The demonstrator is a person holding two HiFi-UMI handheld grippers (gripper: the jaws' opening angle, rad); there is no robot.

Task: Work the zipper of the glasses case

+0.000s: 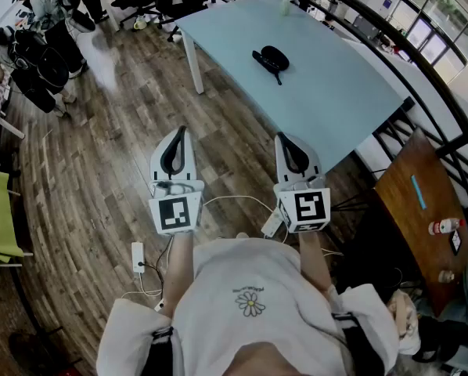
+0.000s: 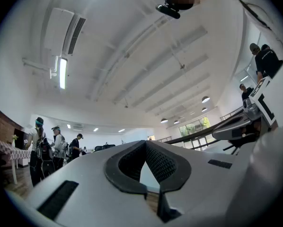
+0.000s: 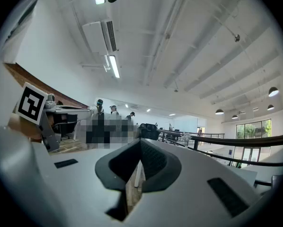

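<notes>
Two grippers are in play, and both are empty. The white left gripper [image 1: 180, 130] with black pads has its jaws together with nothing between them, and so does the matching white right gripper [image 1: 281, 136]. Both hang over the brown wooden floor [image 1: 101, 155], short of the pale blue rectangular counter [image 1: 328, 84]. The black oval glasses case [image 1: 270, 56] lies on that counter, well apart from both grippers.

Likely faults from this position:
- Approaching with the jaws together would push the glasses case instead of gripping it.
- The case lies loose on a smooth surface. Pulling the zipper without the other gripper clamping the shell would probably drag the whole case.

Limits of view:
- The zipper and its slider are too small to make out, so whether the case is zipped or unzipped cannot be told.
- A thin black strand [image 1: 276, 75] trails from the case. It may be a cord or a pull.
- Both gripper views show only ceiling and room, never the case.
</notes>
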